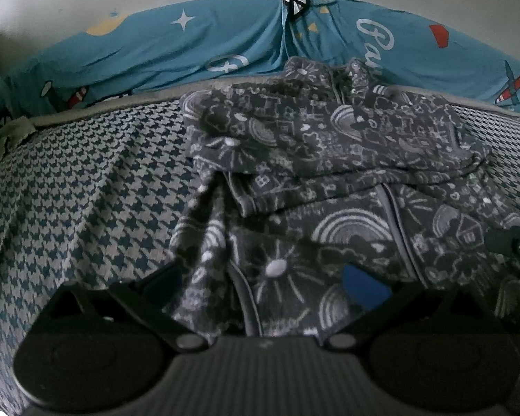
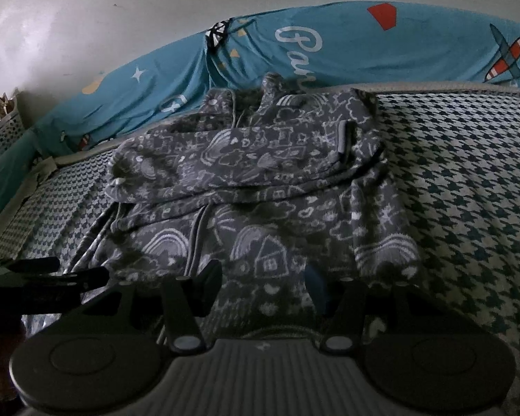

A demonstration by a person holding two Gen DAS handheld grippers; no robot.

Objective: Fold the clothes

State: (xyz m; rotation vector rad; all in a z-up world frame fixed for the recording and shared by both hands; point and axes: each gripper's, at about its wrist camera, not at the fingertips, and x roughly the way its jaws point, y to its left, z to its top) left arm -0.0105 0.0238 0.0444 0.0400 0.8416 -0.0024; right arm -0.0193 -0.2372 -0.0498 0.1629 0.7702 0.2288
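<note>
Fingers on both grippers were spread wide with nothing between them, each pair parked low over the near hem of the garment. The left gripper sat over the left half of that hem, its blue pad showing on one side, and the right gripper sat over the right half, just beside it.

The garment itself was a dark grey fleecy top covered in white doodle prints (rainbows, houses, suns), with a zip or seam running down the front. It lay flat-ish on the houndstooth bed cover, and both sleeves were crossed over the chest, so the upper part was already doubled over. Can't say whether that was a half-done fold or just how it landed.

My guess on handling: soft, thick, floppy, light. It'd sag and bunch if pinched at one point only, so the two bottom corners of the hem looked like the sensible spots to grab, one per gripper. The layered sleeves might slide off if lifted fast.

Around it: a teal printed sheet with planes and lettering draped along the wall behind, and a perforated basket far off at the left edge. Nothing on the bed really got in the way.
</note>
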